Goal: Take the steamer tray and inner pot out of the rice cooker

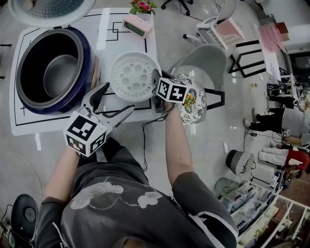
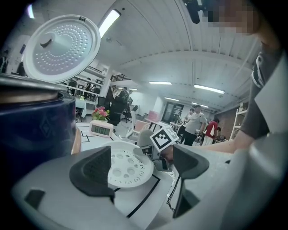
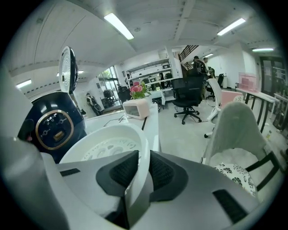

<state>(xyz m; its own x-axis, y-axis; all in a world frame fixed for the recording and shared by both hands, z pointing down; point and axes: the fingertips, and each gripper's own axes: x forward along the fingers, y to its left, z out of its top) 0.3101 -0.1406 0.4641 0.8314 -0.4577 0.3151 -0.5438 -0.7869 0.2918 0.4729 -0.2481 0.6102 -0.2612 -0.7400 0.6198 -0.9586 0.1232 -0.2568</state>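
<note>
Two grippers are in play, each in one of the person's hands. The right gripper is clamped on the steamer tray: its dark ribbed pads sit on either side of the tray's white rim, one inside the wall and one outside, at the side of the tray nearest the desk's right edge. The tray, round and white with a ring of holes in its floor, is out of the rice cooker and appears to rest on the desk near the near right corner, though no view shows its underside.

The left gripper hovers at the desk's near edge with its jaws spread wide and nothing between them; its own view looks across the desk at the tray and at the right gripper's marker cube beyond.

The dark blue rice cooker fills the left part of the desk, just left of the tray. Its lid stands open toward the far edge, and the metal inner pot sits inside the body.

A small digital clock stands by the far right corner, with pink flowers behind it. Black lines mark the desktop. Off the right edge is a grey chair with a patterned cushion.
</note>
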